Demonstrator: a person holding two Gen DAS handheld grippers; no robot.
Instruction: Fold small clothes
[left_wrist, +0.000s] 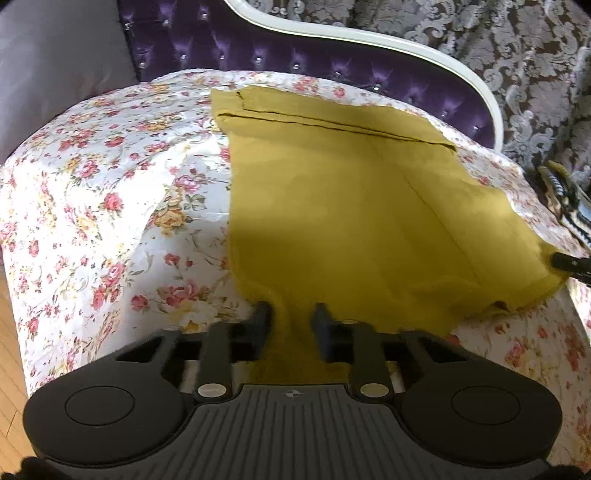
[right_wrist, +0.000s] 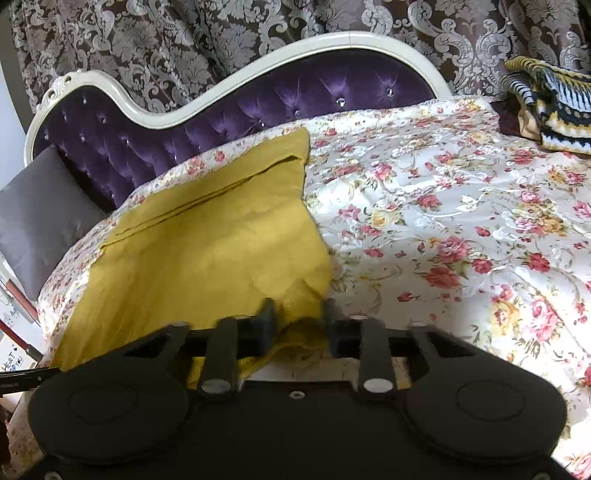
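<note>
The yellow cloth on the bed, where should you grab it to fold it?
Grip the yellow cloth by its two near corners, coming from the near edge. It lies flat on the floral bedspread, so those corners lift easily; the left gripper and right gripper pinch there.

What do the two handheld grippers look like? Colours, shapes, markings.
Both are matt black. The left gripper has a ribbed body with a small crosshair mark, two round end caps, and two silver pivot discs on its finger arms. The right gripper has the same shape, but its body looks smooth. Fingers are dark, blocky pads. No cables or sleeves are visible.
</note>
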